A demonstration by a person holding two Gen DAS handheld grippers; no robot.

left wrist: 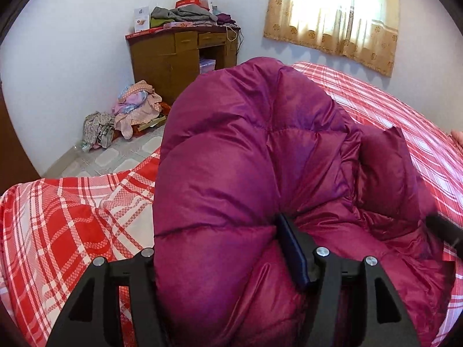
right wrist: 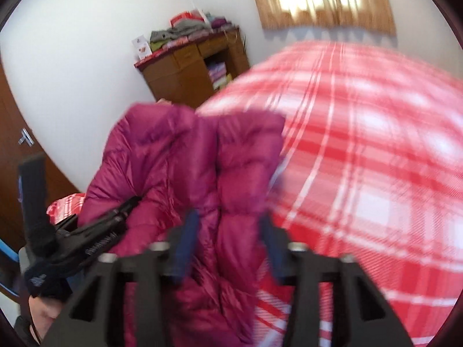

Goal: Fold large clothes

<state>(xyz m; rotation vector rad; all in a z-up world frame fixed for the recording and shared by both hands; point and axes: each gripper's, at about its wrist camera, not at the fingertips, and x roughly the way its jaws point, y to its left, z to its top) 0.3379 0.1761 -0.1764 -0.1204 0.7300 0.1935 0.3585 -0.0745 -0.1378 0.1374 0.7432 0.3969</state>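
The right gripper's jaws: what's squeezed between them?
A thick fold of the magenta puffer jacket fills the gap in the right gripper, seen in the blurred right wrist view, above the plaid bedspread.

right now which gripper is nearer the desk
Left, as far as the views show. The left gripper grips the jacket on the desk side; the right gripper sits further along the bed.

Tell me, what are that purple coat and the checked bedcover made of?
The purple coat looks like shiny nylon or polyester shell over puffy filling: glossy highlights and stitched, bulging quilted sections. The checked bedcover looks like matte woven cotton: dull surface, soft creases. Neither can be confirmed by sight.
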